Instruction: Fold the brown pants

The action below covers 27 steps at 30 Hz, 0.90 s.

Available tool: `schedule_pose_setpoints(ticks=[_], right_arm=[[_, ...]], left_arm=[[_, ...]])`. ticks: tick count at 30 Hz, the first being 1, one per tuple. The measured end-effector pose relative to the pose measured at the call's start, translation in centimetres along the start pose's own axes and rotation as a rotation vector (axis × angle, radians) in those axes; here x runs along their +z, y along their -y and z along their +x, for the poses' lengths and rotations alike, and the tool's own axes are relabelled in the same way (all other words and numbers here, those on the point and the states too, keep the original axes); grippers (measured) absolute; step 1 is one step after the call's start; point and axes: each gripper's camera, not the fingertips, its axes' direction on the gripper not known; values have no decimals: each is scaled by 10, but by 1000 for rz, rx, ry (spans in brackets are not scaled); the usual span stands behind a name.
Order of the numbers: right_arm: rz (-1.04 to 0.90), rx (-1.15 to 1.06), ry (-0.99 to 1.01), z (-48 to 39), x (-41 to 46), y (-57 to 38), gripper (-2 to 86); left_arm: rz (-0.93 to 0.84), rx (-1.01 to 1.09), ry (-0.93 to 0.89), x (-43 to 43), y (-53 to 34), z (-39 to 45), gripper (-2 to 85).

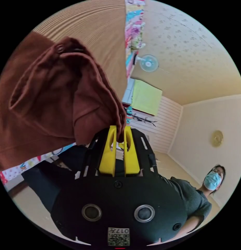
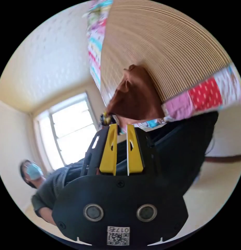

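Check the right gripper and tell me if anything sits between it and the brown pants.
Nothing visible does. The right gripper points at the brown pants with a bare gap between them, its jaws nearly closed on nothing. The left gripper already pinches the pants' edge.

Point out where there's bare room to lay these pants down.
The ribbed tan mat is bare beyond the brown pants, up to the patchwork quilt at its edge. It is crowded near the left gripper, where the bunched pants hang.
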Motion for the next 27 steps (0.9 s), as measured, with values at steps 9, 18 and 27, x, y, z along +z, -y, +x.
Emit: schedule_pose_setpoints(ticks=[9, 18, 27], right_arm=[[-230, -737, -1179, -167, 273, 19, 166], [48, -1052, -1325, -197, 367, -30, 55], [248, -1212, -960, -278, 336, -100, 54]], left_arm=[[-111, 213, -1, 87, -25, 81, 52], [125, 313, 244, 29, -118, 94, 103], [289, 99, 679, 31, -228, 18, 225]])
